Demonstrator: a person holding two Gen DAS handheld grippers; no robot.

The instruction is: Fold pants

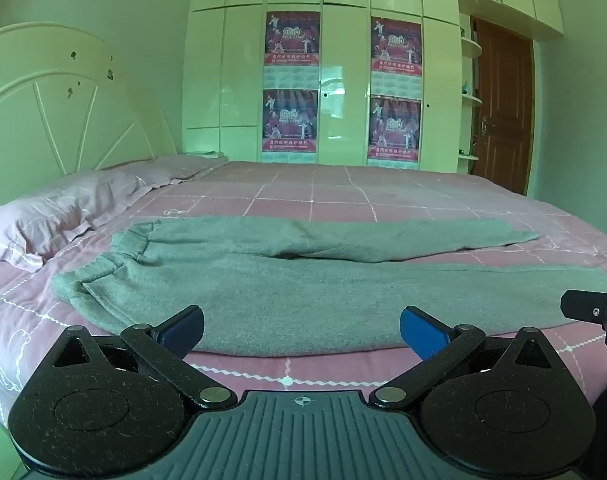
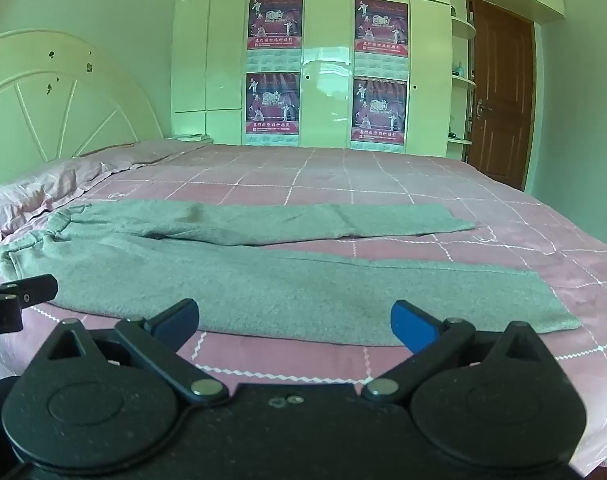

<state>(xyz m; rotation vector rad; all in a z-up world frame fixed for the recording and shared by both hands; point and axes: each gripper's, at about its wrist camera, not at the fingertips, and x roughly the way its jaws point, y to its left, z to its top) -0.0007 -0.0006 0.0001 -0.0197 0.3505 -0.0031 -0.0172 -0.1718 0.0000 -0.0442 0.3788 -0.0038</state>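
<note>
Bed: a wide bed (image 1: 383, 200) is covered by a pink sheet marked with a white grid and zigzag lines; the sheet is seen smooth across most of its surface.
Pants: grey pants (image 1: 303, 300) are laid flat across the near part of the bed, waistband toward the pillow side, the two legs stretched out to the right and slightly parted. In the right wrist view the pants (image 2: 263, 284) are seen the same way, the near leg ending close to the bed's right edge.
Pillow: a pale pink pillow (image 1: 59, 212) is set at the left, just beside the waistband.
Headboard: a cream headboard (image 1: 59, 112) with a fan pattern is placed against the left wall.
Wardrobe: a glossy white wardrobe (image 1: 343, 60) is ranged along the far wall; four red posters (image 1: 292, 38) are fixed to its doors.
Door: a brown wooden door (image 1: 503, 108) is seen shut at the far right, beside small corner shelves.
Left gripper: the left gripper (image 1: 301, 330) is held wide apart, just short of the near leg's edge, nothing gripped.
Right gripper: the right gripper (image 2: 295, 322) is likewise spread wide at the near hem edge, nothing gripped.
</note>
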